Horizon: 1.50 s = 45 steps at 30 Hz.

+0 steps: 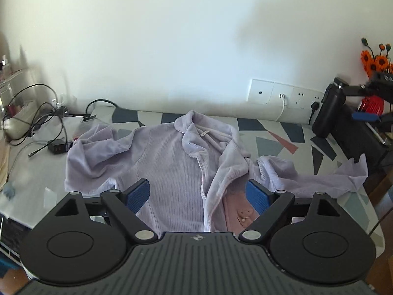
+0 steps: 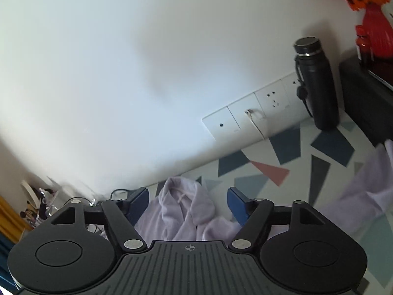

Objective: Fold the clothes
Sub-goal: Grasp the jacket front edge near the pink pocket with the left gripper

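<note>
We're in someone's home: wall sockets above a patterned table, orange fake flowers right of them, cables piled far left.

Bare patterned tabletop right of the lilac jacket (black bottle and cable tangle at its edges)

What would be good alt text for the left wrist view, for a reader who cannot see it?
A lavender jacket lies spread open and rumpled on a table with a geometric pattern, a pink garment showing under it. The left gripper hangs open above it, against a white wall.
</note>
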### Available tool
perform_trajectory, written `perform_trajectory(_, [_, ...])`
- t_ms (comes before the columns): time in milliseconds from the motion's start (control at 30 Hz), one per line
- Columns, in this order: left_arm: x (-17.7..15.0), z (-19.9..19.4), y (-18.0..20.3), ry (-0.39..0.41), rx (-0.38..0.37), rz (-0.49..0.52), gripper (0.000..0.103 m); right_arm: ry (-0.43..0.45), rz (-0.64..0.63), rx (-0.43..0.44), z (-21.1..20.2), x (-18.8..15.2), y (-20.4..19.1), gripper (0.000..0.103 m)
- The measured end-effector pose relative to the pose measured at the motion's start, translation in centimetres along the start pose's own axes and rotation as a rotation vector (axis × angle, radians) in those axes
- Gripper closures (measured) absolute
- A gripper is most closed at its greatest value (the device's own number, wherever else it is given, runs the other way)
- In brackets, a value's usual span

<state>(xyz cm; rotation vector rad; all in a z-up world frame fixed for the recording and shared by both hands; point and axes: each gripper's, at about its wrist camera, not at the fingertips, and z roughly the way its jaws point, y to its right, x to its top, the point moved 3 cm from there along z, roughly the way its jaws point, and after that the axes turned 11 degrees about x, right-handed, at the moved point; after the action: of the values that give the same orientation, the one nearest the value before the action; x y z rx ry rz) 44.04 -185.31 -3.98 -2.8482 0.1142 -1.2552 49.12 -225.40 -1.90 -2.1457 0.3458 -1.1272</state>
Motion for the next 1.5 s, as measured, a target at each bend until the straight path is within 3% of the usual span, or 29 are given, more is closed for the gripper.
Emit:
perform_trajectory(67, [0.3, 2.4, 0.0, -0.028, -0.034, 0.021, 0.016, -0.036, 0.009, -0.012, 2.7, 0.5, 0.3, 0.033])
perform_trajectory(200, [0.6, 7.6, 0.3, -0.094, -0.128, 0.069, 0.016, -0.201, 0.012, -0.070, 9.0, -0.7, 2.9, 0.034])
perform_trajectory(300, [0.6, 12.1, 1.9, -0.157, -0.184, 0.138, 0.016, -0.285, -0.034, -0.178, 13.3, -2.5, 5.1, 0.036])
perform_trajectory(400, [0.0, 16.0, 4.5, -0.186, -0.192, 0.242, 0.016, -0.349, -0.094, -0.256, 17.0, -4.3, 6.7, 0.040])
perform_trajectory(500, [-0.9, 18.8, 6.6, -0.217, -0.172, 0.348, 0.016, -0.431, -0.116, -0.258, 19.6, -6.2, 8.1, 0.038])
perform_trajectory(533, [-1.2, 19.5, 7.0, -0.219, -0.158, 0.376, 0.020, -0.462, -0.120, -0.253, 20.4, -6.8, 8.7, 0.034])
perform_trajectory(567, [-1.5, 20.1, 7.4, -0.221, -0.145, 0.403, 0.042, -0.502, -0.128, -0.243, 21.0, -7.4, 9.1, 0.033])
perform_trajectory(600, [-1.7, 20.7, 7.8, -0.223, -0.134, 0.424, 0.057, -0.543, -0.137, -0.234, 21.6, -8.1, 9.6, 0.035])
perform_trajectory(633, [-1.4, 20.9, 7.7, -0.226, -0.138, 0.413, 0.084, -0.576, -0.161, -0.234, 21.9, -8.7, 10.0, 0.046])
perform_trajectory(667, [-1.2, 21.0, 7.6, -0.229, -0.142, 0.402, 0.088, -0.606, -0.188, -0.230, 22.1, -9.1, 10.2, 0.079])
perform_trajectory(700, [-0.9, 21.1, 7.5, -0.232, -0.146, 0.391, 0.089, -0.631, -0.191, -0.225, 22.1, -9.2, 10.6, 0.098])
perform_trajectory(767, [-0.4, 21.4, 7.3, -0.237, -0.154, 0.368, 0.090, -0.564, -0.160, -0.235, 21.3, -7.7, 11.1, 0.100])
perform_trajectory(833, [0.2, 21.7, 7.1, -0.243, -0.162, 0.346, 0.090, -0.366, -0.094, -0.238, 19.1, -3.8, 11.5, 0.100])
perform_trajectory(933, [0.9, 22.2, 6.8, -0.253, -0.171, 0.319, 0.090, -0.186, -0.002, -0.193, 16.0, -0.1, 12.0, 0.102])
perform_trajectory(1033, [0.8, 23.1, 6.9, -0.280, -0.172, 0.355, 0.088, -0.180, -0.141, -0.365, 15.7, -1.0, 12.6, 0.103])
perform_trajectory(1100, [2.1, 23.3, 6.9, -0.279, -0.199, 0.332, 0.078, -0.260, -0.093, -0.315, 16.0, -2.9, 14.2, 0.103])
perform_trajectory(1167, [3.3, 23.6, 6.9, -0.277, -0.227, 0.308, 0.050, -0.309, -0.062, -0.262, 16.0, -4.7, 15.1, 0.102])
perform_trajectory(1200, [4.0, 23.8, 6.9, -0.276, -0.240, 0.296, 0.045, -0.303, -0.077, -0.244, 15.9, -5.2, 14.9, 0.100])
perform_trajectory(1267, [5.3, 24.0, 6.9, -0.274, -0.268, 0.273, 0.044, -0.289, -0.107, -0.208, 15.6, -6.1, 14.5, 0.081])
perform_trajectory(1300, [5.9, 24.2, 6.8, -0.273, -0.281, 0.261, 0.044, -0.273, -0.104, -0.198, 15.6, -6.4, 14.5, 0.077])
perform_trajectory(1400, [7.8, 24.7, 7.0, -0.270, -0.320, 0.228, 0.044, -0.229, -0.044, -0.242, 15.4, -6.4, 15.4, 0.077])
perform_trajectory(1500, [8.4, 28.4, 10.8, -0.282, -0.305, 0.249, 0.044, -0.187, 0.033, -0.311, 14.8, -6.1, 16.7, 0.072])
